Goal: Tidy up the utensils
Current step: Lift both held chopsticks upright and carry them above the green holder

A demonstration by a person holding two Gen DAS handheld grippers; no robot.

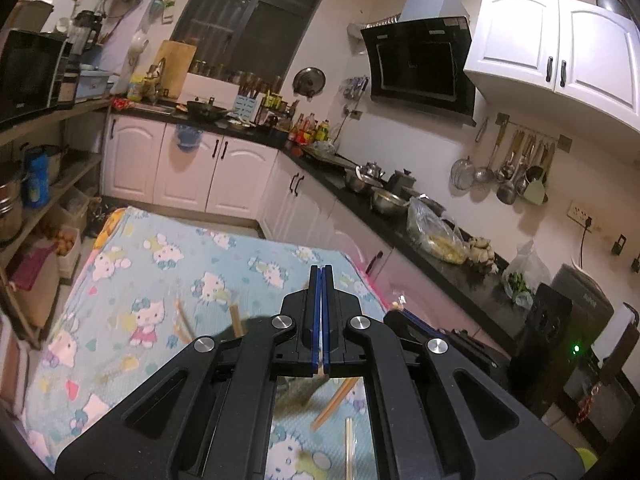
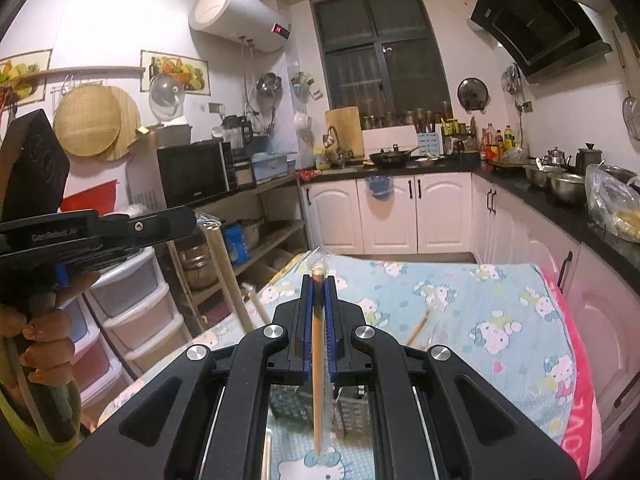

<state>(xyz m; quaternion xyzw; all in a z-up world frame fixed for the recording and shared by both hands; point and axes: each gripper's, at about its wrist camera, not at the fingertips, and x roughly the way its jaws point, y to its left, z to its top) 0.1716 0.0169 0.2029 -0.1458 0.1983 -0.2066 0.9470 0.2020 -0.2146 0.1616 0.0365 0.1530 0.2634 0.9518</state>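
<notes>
My right fingers [image 2: 319, 280] pinch a wooden chopstick [image 2: 318, 360] that runs lengthwise between the pads. My left fingers [image 1: 321, 270] are pressed together on a thin sliver. More chopsticks [image 1: 334, 404] lie on the cartoon-print worktop [image 1: 160, 248] below them.

Both views are lit by warm, rather dim indoor light from overhead, while the window [image 2: 380, 56] ahead of each hand-held gripper is dark. Glare whitens the wall cabinet [image 1: 560, 44] up to the right of the left hand-held gripper [image 1: 321, 280], which throws a dark shadow on the cloth just before it. Fisheye distortion bends lines toward black corners, and the chopsticks [image 1: 182, 320] look smeared with motion blur.
</notes>
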